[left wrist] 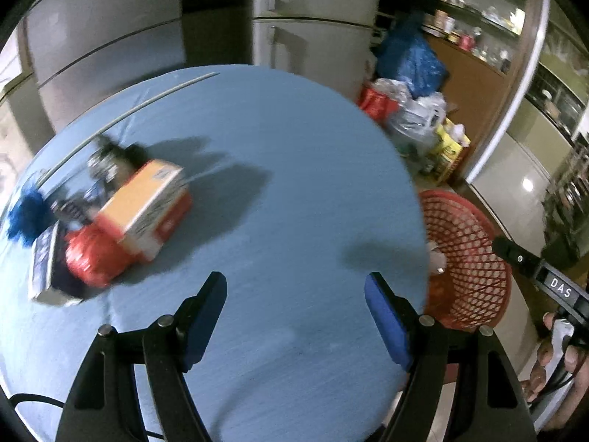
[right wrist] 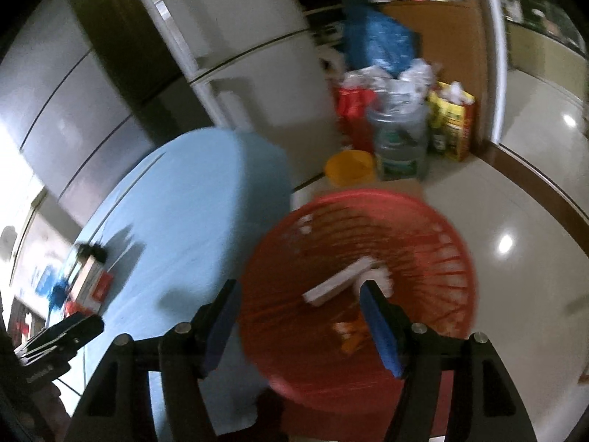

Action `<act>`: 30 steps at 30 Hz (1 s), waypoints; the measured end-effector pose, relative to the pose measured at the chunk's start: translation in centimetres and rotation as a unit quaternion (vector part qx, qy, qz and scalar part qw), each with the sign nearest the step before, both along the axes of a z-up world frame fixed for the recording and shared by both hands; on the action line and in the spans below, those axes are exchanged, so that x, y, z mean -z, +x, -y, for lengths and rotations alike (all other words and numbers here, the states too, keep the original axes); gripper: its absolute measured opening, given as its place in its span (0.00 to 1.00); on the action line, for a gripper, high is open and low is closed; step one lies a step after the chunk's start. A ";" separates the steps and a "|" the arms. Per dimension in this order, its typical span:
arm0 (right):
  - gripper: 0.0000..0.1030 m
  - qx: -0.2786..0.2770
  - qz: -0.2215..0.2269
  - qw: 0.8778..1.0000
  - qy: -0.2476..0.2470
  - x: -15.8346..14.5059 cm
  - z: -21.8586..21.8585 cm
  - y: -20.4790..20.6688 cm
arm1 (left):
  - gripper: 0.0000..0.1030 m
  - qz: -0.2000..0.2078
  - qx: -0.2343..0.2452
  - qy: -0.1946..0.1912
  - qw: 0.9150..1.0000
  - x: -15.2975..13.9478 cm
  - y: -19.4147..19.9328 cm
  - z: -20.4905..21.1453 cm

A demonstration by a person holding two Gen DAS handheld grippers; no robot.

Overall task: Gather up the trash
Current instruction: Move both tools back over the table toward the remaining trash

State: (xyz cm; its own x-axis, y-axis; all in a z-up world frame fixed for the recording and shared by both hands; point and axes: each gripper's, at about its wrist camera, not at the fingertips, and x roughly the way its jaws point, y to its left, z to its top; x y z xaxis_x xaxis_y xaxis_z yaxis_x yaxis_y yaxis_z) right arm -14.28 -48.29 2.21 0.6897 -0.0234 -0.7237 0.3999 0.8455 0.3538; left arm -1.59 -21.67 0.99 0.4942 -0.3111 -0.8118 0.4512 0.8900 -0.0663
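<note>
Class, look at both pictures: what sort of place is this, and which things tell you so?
Most likely a home kitchen or pantry corner: a two-door fridge, shelves of jars and tins, and bags of household clutter on the tiled floor.

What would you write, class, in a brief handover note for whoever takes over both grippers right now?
Left gripper: open, empty, over the blue table.
Right gripper: open, empty, above the red basket on the floor beside the table.
Done: a white box and some orange scraps lie in the basket.
Left: the orange carton, red packet and other blurred litter at the table's far-left edge.
</note>
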 end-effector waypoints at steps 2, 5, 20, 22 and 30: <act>0.69 -0.022 -0.003 1.000 -0.003 -0.1 -2.0 0.9 | 0.75 -0.003 -0.019 -0.001 1.000 0.4 0.0 -1.9; 0.69 -0.056 -0.006 0.998 -0.008 -0.2 -5.1 2.2 | 0.75 -0.010 -0.046 -0.007 0.999 1.1 0.1 -4.5; 0.69 -0.196 -0.025 0.979 -0.041 -0.4 -17.6 6.5 | 0.75 -0.016 -0.213 -0.013 0.977 3.1 0.7 -19.2; 0.69 -0.210 -0.029 0.976 -0.039 -0.3 -18.5 6.7 | 0.75 -0.019 -0.229 -0.014 0.973 3.5 0.8 -20.6; 0.72 -0.228 -0.023 0.973 0.009 -1.9 -21.0 10.2 | 0.75 -0.023 -0.246 -0.021 0.969 4.3 1.0 -22.2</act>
State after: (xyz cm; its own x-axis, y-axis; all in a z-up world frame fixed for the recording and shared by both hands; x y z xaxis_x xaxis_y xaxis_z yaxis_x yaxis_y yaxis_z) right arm -4.04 -27.29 4.06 0.5917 0.2902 -0.7521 0.0012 0.9326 0.3608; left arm -0.61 0.56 -3.36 0.5543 -0.0807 -0.8284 -0.0306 0.9926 -0.1172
